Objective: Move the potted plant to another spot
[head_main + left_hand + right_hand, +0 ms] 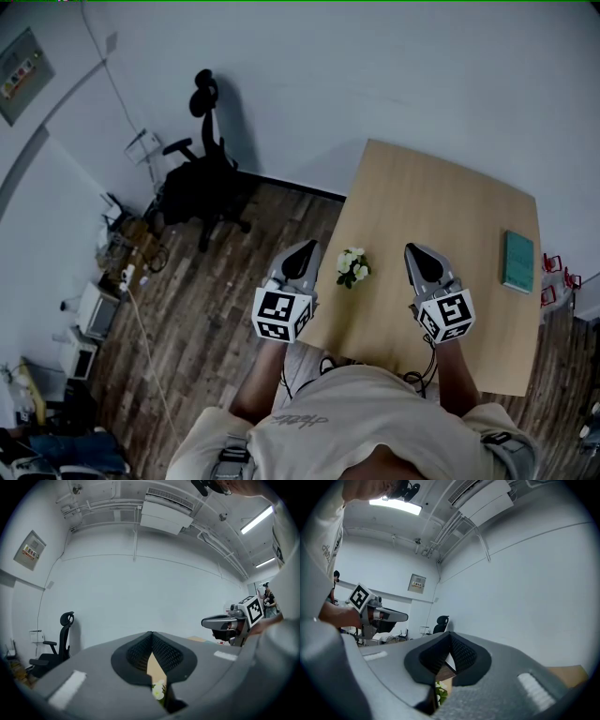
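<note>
Potted plant [353,267] with small white flowers and green leaves stood on the light wooden table [450,206], near the table's left edge and in the half nearer to the person. It stood between the two grippers and was touched by neither of them. The left gripper [308,246] hung at the left side of the plant, over the edge of the table, and its jaws were closed, with the tips meeting and nothing between them. In the left gripper view, the white flowers [159,691] showed only low in the gap behind the closed tips, with the table top seen above them. The right gripper [413,249] hung at the right side of the plant, over the table, and its jaws were also pressed together and empty. In the right gripper view, some green leaves [440,693] showed low under the closed tips. Both grippers pointed away from the person, about level. A teal book [517,261] lay flat near the right edge of the table, well apart from the plant. A black office chair [204,178] stood on the dark wooden floor [197,309] by the white wall, to the left of the table.
</note>
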Available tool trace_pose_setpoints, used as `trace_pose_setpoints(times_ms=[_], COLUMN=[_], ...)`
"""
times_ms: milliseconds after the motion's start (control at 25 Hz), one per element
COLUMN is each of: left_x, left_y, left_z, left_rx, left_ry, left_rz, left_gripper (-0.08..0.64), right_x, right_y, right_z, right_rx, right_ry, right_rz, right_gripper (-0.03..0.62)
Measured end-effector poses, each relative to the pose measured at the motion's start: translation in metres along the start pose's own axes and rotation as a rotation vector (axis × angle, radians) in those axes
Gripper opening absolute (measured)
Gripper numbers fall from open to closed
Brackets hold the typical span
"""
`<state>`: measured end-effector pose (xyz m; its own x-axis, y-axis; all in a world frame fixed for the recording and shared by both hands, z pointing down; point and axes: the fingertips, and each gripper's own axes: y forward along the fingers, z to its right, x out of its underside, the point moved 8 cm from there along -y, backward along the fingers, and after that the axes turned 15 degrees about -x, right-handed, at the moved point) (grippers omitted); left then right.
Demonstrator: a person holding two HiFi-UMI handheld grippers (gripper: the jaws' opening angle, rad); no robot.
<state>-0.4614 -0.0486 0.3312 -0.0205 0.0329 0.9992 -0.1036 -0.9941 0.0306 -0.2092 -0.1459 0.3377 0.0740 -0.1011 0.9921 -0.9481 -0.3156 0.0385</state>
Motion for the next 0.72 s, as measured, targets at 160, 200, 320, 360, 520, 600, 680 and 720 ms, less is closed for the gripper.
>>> trace_pose_setpoints(times_ms=[160,200,320,360,520,600,680,720], left_x=[0.005,0.007,0.012,0.013,0.016,0.017,0.020,0.021], left_y=[0.001,0.001,0.002,0.002,0.001,0.001,-0.001,-0.002], left_z=[0.004,0.004,0.007,0.008,0.006,0.004,0.002,0.001], left_rx=[0.009,0.011,0.015,0.013,-0.001,-0.004,-0.005,-0.006], left_ry=[0.000,0.000,-0.010,-0.016,-0.021,-0.020,-0.018,-0.018], left_rz=[-0.010,-0.015,-0.026,-0.025,-0.029,-0.035,-0.049,-0.056], left_gripper=[0.015,0.015,0.015,0.015,0.015,0.015,0.015,0.015], right_x=[0.006,0.008,0.011,0.011,0.016,0.021,0.024,0.025], right_y=[-0.001,-0.001,-0.003,-0.004,-0.006,-0.007,-0.008,-0.009], right_z=[-0.002,-0.003,-0.004,-0.003,-0.001,-0.001,-0.002,-0.003], right_rx=[-0.006,-0.007,-0.013,-0.014,-0.008,-0.006,-0.006,-0.006], right_ry=[0.012,0.016,0.020,0.019,0.037,0.067,0.090,0.094], right_rz=[-0.008,-0.010,-0.020,-0.022,-0.013,-0.005,-0.003,-0.004], right_gripper=[0.002,0.002,0.002,0.002,0.002,0.002,0.002,0.002])
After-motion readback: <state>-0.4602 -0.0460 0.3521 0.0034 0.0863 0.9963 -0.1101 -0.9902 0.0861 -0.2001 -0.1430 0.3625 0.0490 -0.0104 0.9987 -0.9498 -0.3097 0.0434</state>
